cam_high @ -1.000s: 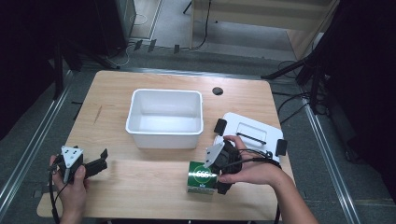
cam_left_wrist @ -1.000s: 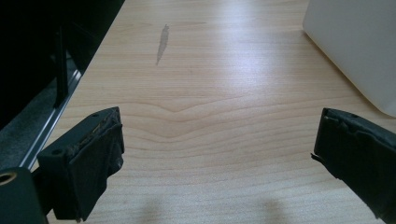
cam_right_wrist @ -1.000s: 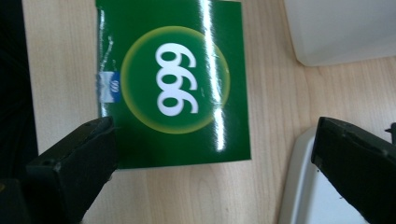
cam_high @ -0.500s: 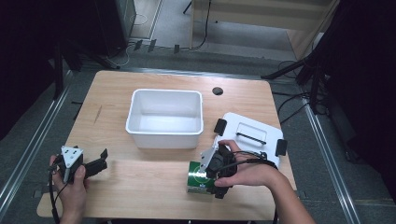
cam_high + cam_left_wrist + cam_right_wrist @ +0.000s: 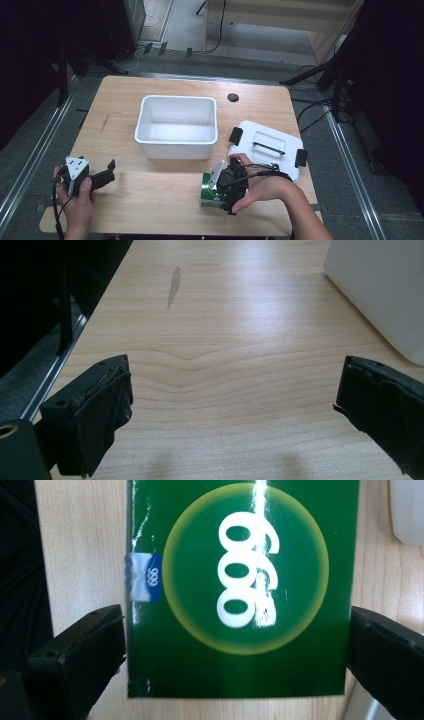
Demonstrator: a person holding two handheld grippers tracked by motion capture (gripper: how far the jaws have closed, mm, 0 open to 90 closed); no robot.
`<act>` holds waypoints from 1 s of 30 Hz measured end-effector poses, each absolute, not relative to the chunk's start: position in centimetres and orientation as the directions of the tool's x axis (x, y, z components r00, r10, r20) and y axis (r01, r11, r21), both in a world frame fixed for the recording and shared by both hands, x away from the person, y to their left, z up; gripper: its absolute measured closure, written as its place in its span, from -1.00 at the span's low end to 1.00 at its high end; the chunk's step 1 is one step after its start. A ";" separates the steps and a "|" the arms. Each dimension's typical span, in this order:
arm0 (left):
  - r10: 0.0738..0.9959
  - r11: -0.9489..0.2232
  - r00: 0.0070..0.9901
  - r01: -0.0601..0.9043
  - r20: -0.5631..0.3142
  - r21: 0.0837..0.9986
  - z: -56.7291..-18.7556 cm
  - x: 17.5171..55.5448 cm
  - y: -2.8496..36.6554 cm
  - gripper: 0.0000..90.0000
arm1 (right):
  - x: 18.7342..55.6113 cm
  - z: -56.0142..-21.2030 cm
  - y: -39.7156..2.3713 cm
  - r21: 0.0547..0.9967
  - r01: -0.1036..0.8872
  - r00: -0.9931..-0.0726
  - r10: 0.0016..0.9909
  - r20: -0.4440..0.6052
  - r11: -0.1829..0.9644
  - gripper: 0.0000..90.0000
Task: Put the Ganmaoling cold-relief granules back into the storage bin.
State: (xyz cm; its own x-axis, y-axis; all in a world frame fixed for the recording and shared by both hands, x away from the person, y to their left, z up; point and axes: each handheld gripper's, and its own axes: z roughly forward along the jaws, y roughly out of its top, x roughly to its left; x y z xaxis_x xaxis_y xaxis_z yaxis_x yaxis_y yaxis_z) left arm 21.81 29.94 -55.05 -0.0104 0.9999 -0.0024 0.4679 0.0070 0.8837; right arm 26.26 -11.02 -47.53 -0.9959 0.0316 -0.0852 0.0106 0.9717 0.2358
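Green and glossy, that little packet [image 5: 240,590] with the white "666" in a yellow-ringed disc lies flat on the wooden table [image 5: 165,200], near the front edge, just in front of the white bin [image 5: 176,126] and beside the white lid [image 5: 267,147] with its black clips. Right gripper [image 5: 220,192] is down over it now, hand wrapped round the tool, and from the right gripper view the jaws stand one on each side of the packet, the left pad about at its edge, the right one a hair off — spread wide, not clamped, nothing held yet. Over on the near left corner, the left gripper [image 5: 102,175] hovers low over bare wood, jaws wide apart and empty. That packet looks light to me, a thin box or wrapped pack with a shiny film that could slide between the pads; the corners seem a bit crushed, so I'd guess it gives under a hard squeeze. Best bet, I reckon, is to pinch it across the two long edges, around the middle, firmly but not hard, so it lifts level and doesn't swivel out.
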 end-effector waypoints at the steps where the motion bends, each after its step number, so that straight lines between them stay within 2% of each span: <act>1: 1.000 0.007 -0.010 0.467 -0.003 0.884 -55.1 21.8 29.9 -0.95 | 26.3 -47.6 -10.9 0.235 0.007 -0.996 0.028 -0.086 0.972 -0.99; 7: 1.000 0.008 -0.009 0.468 -0.005 0.884 -55.1 21.8 30.0 -0.95 | 26.5 -48.2 -10.5 0.224 0.003 -0.994 0.027 -0.104 0.975 -0.88; 16: 1.000 0.011 -0.009 0.466 -0.007 0.885 -55.1 21.9 30.0 -0.95 | 26.7 -48.3 -10.4 0.217 0.011 -0.998 0.025 -0.059 0.976 -0.67; 24: 1.000 0.011 -0.009 0.468 -0.007 0.884 -55.1 21.9 30.0 -0.95 | 26.6 -47.6 -10.6 0.233 -0.030 -0.997 -0.012 -0.081 0.972 -0.65; 30: 1.000 0.010 -0.009 0.468 -0.007 0.884 -55.1 21.8 30.0 -0.95 | 26.8 -46.8 -10.9 0.252 -0.026 -0.996 -0.003 -0.092 0.967 -0.65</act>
State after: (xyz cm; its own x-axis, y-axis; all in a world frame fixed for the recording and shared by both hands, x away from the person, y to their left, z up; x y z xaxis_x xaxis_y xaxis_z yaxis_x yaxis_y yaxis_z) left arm 21.85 29.98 -55.05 -0.0092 0.9999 -0.0067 0.4678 0.0102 0.8838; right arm 26.81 -10.89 -46.79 -0.9958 -0.0031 -0.0916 -0.0262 0.9674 0.2517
